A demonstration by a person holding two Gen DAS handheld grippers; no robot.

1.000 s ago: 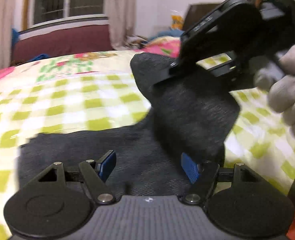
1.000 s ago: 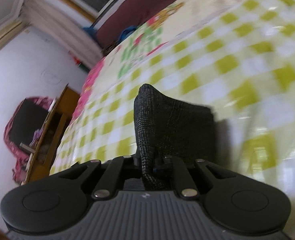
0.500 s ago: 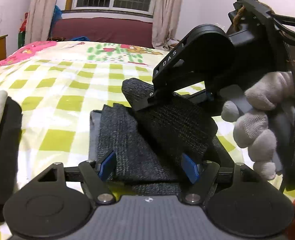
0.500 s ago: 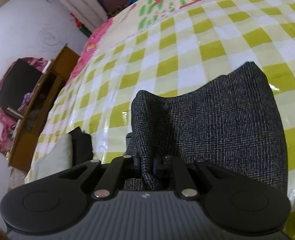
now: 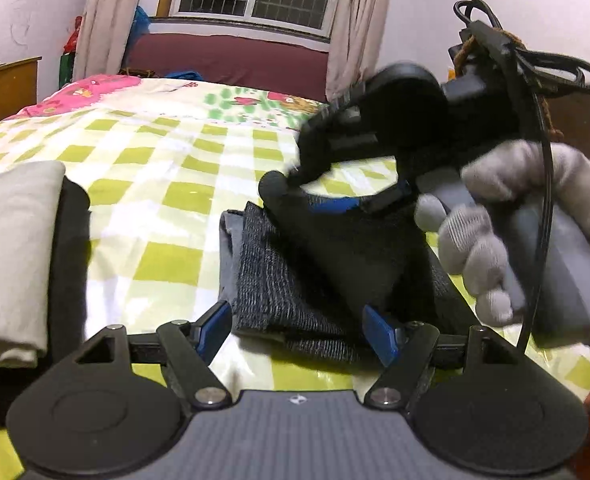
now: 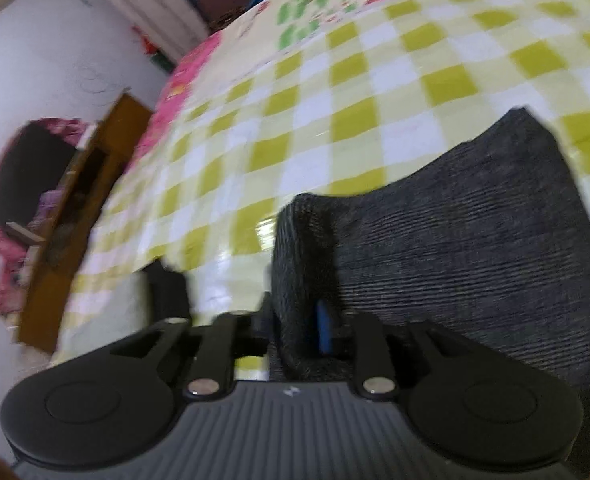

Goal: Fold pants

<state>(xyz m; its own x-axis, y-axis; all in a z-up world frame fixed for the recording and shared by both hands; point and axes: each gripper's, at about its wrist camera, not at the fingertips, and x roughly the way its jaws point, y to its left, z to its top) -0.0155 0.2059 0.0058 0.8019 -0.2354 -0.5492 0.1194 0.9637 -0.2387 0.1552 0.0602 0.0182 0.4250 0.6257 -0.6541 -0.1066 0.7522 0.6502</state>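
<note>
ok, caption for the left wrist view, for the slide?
Right gripper, jaws opening around a fold of dark grey pants on the checked bedspread; left gripper open at their near edge.

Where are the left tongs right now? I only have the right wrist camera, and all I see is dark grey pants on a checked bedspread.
Observer: The left tongs are open, straddling the near edge of the folded pants without pinching it.
Operator: Is the flap at my right tongs lying flat on the stack?
Observer: No. From the left wrist view its corner stands raised above the stack, between the right tongs, whose jaws are opening.
Operator: What is holding those tongs?
Observer: A gloved hand is wrapped around their handle, at the right of that view.
</note>
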